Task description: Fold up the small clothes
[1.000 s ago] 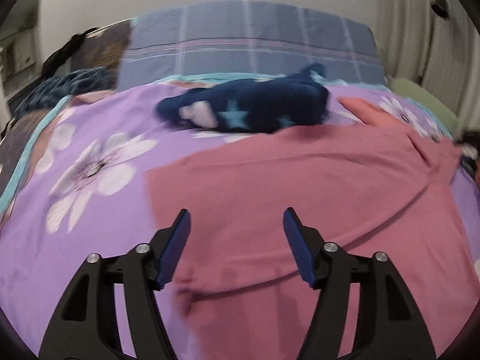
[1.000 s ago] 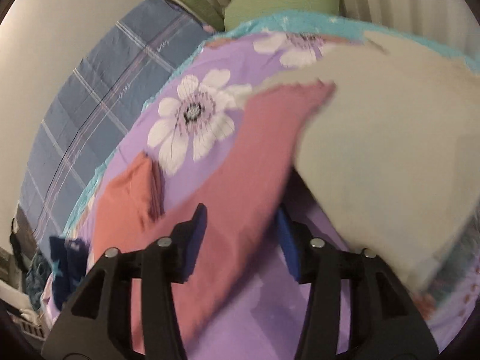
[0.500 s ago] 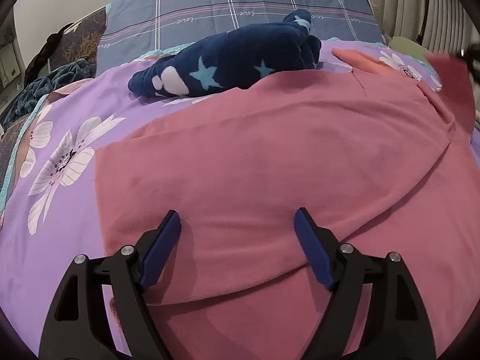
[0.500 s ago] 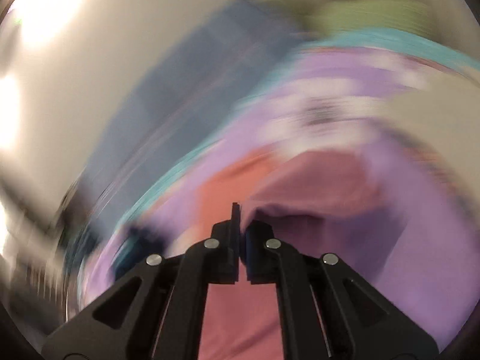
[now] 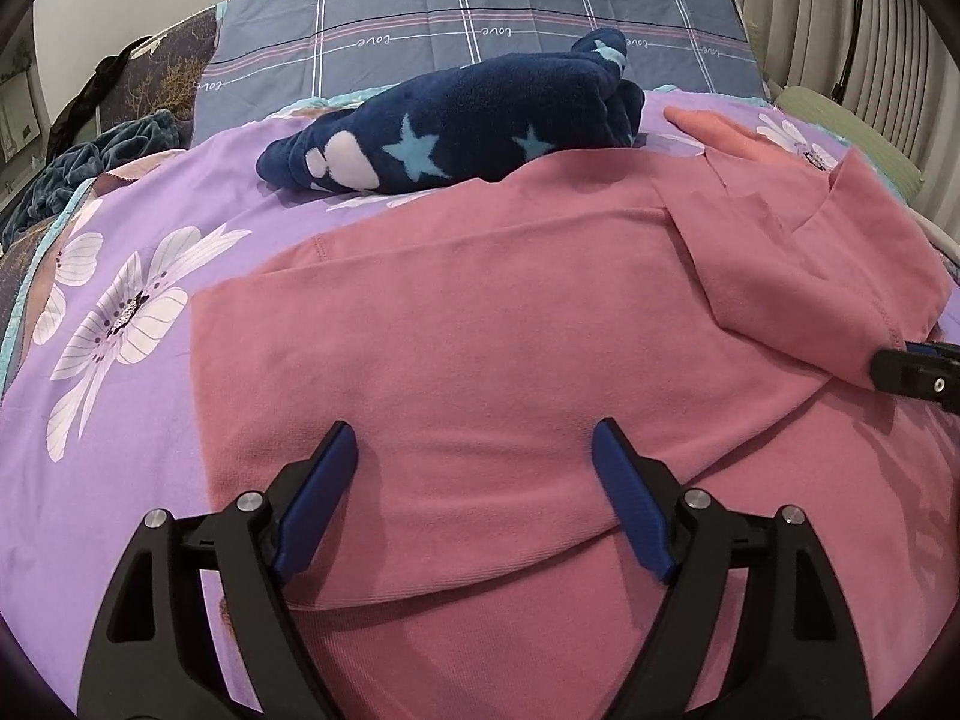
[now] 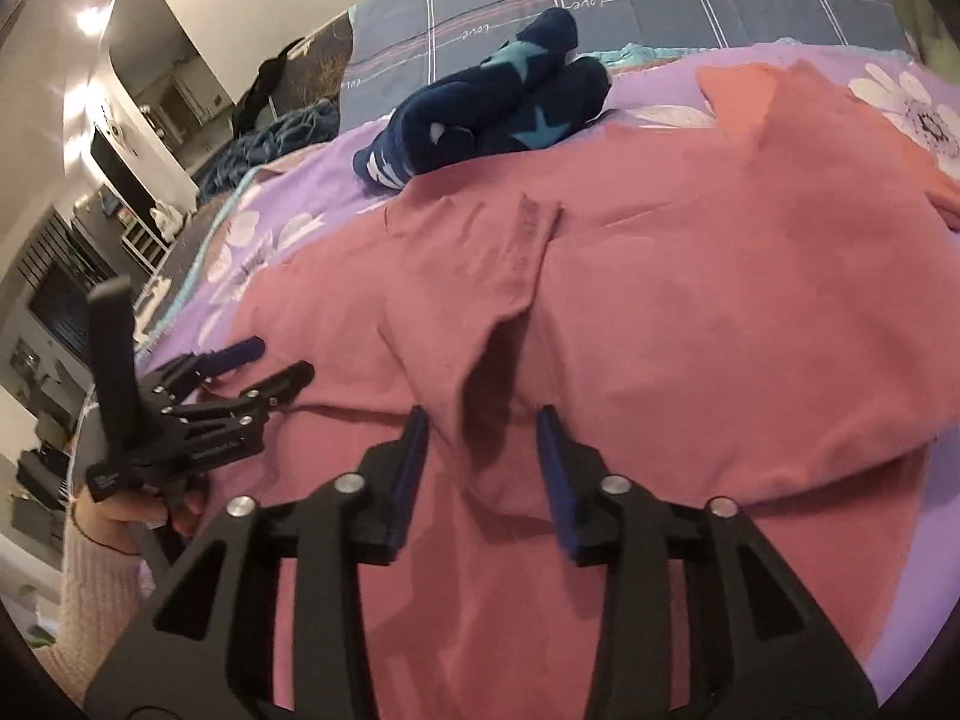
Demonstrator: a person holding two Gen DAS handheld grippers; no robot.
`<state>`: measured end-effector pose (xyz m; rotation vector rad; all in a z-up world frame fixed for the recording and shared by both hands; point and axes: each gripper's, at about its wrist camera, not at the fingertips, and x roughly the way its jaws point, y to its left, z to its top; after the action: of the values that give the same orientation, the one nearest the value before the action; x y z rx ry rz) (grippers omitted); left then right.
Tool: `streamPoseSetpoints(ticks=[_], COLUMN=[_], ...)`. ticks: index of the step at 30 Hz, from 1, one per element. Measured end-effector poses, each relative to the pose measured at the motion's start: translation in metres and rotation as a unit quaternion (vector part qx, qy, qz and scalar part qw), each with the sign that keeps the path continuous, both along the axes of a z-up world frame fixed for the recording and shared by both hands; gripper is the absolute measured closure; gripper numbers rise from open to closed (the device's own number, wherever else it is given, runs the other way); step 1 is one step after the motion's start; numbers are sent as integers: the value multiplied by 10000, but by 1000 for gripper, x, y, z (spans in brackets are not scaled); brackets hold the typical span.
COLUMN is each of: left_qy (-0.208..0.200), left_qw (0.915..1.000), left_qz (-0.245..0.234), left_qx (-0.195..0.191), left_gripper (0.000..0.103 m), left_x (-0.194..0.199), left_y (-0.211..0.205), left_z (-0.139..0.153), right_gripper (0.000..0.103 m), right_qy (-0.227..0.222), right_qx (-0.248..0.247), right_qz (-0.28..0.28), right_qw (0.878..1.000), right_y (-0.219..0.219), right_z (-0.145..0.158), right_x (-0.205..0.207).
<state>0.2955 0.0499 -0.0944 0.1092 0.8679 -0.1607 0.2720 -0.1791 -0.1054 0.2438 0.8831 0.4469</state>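
Now, from my left wrist view, my left fingers [image 5: 474, 468] stand wide apart just over the pink garment [image 5: 480, 324], gripping nothing; they opened wider a moment ago and nothing sits between the pads. It lies spread flat on the purple flowered bedspread [image 5: 120, 324], its long axis running across the picture from left to right, with a flap folded over at the right end. Behind it a navy star-patterned fleece piece [image 5: 456, 132] lies lengthwise along the far edge, touching the pink cloth. My right fingers [image 5: 918, 372] peek in at the right edge, beside the folded flap.

From my right wrist view, my right fingers [image 6: 483, 450] are half open, just reopened, straddling a raised ridge of the pink garment [image 6: 690, 312] without pinching it. My left fingers [image 6: 273, 363] show at left, spread over the garment's near edge.
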Motion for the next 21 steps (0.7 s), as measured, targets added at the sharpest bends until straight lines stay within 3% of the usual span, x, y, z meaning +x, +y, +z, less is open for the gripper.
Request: streamPoseSetpoints(ticks=[4, 6, 9, 10, 12, 14, 16, 19, 21], left_qy=[12, 5, -4, -17, -42, -35, -33, -49, -25], left_qw=[10000, 10000, 10000, 9999, 9996, 9990, 9987, 9986, 9972], left_qz=[-4, -4, -2, 3, 22, 28, 23, 11, 2], left_qx=[-8, 24, -44, -100, -281, -443, -504, -521, -746], left_gripper=[21, 21, 21, 21, 21, 21, 21, 21, 22], left_x=[0, 0, 0, -1, -2, -2, -2, -3, -6], left_y=[1, 0, 2, 4, 10, 14, 15, 15, 21], left_z=[0, 0, 1, 1, 3, 3, 3, 4, 8], right_gripper=[44, 44, 44, 51, 55, 55, 47, 44, 43], right_qy=[279, 428, 994, 1116, 860, 183, -344, -255, 10], right_qx=[592, 948, 1775, 2091, 2296, 2089, 1602, 1043, 814], right_qz=[-71, -256, -432, -221, 569, 1321, 1563, 1261, 960], right_qw=[9978, 9942, 9781, 9712, 9678, 9688, 9740, 9862, 9920], right_y=[-4, -7, -2, 8, 28, 39, 36, 21, 6], right_z=[1, 7, 1, 0, 13, 35, 49, 44, 29], right_x=[22, 42, 75, 76, 63, 38, 19, 11, 3])
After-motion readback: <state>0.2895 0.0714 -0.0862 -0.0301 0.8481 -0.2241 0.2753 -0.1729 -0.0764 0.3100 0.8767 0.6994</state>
